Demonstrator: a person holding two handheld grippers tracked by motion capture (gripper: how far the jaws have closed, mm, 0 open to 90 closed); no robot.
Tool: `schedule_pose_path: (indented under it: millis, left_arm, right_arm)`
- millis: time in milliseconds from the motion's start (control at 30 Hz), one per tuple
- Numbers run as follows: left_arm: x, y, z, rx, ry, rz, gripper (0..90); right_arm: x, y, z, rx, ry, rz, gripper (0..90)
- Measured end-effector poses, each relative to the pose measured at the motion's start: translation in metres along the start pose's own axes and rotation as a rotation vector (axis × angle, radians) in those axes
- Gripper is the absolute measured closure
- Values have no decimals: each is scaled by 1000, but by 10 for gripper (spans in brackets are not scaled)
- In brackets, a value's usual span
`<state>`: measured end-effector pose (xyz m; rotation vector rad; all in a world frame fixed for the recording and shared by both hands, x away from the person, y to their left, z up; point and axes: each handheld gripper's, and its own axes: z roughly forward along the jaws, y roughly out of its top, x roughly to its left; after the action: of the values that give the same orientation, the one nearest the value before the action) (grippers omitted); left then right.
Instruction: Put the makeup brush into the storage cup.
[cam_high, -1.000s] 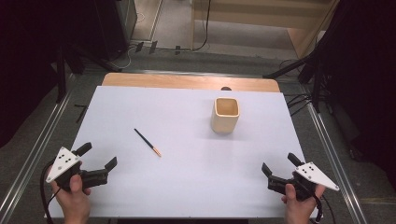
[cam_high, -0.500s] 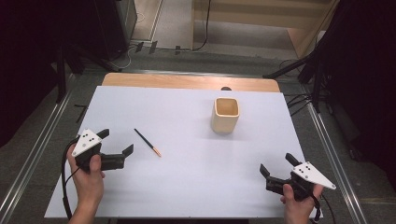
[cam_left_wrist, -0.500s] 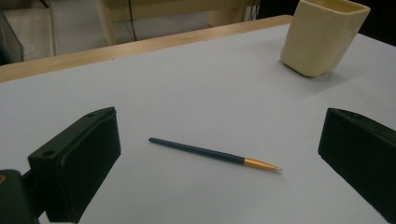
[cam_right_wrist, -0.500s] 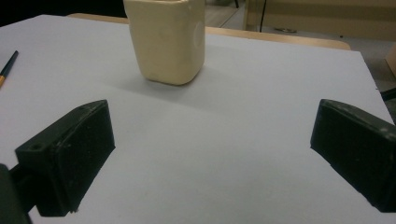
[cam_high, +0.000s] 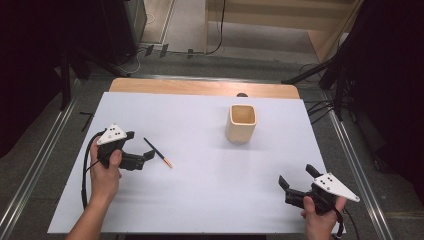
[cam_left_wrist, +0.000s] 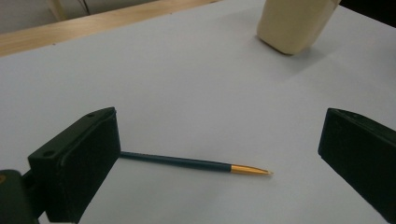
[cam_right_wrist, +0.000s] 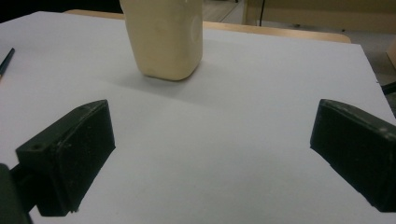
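Two jaws of the left gripper (cam_high: 140, 152) stood wide apart, holding nothing, beside the pen (cam_left_wrist: 196, 163) on the table (cam_high: 200, 190); its gold tip showed clearly in the left gripper view, while the high view showed the cup (cam_high: 241, 123) well apart.

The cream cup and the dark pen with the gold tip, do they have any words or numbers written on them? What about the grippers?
None: no text can be read.
Cream square cup: plain walls, only a faint round mark, no letters.
Dark slim pen with gold tip: no print visible.
Left gripper and right gripper: their grey three-cornered plates carry only small dark dots, no writing.
White table sheet: blank.
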<state>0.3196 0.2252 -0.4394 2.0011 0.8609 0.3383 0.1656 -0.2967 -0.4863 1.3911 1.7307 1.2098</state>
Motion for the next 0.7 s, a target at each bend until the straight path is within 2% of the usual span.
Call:
schedule_pose_path:
  millis: [167,233,333,433,500,567,700]
  left_arm:
    - [7,8,13,66,-53,50,0]
    - [9,13,18,106,-75,81,0]
    - [14,19,26,173,-132,117,0]
    - [16,23,34,237,-147,162,12]
    - [17,25,40,291,-150,184,45]
    - [19,27,47,354,-171,215,63]
    - [21,30,62,466,-184,270,65]
  right_arm:
    - [0,0,1,9,-1,-3,2]
    - [0,0,2,11,0,0,2]
    - [0,0,2,9,5,5,2]
    - [-1,-1,2,17,3,7,2]
    - [-1,-1,3,21,4,7,2]
    - [-1,-1,3,24,3,5,2]
    - [0,-1,5,35,1,1,2]
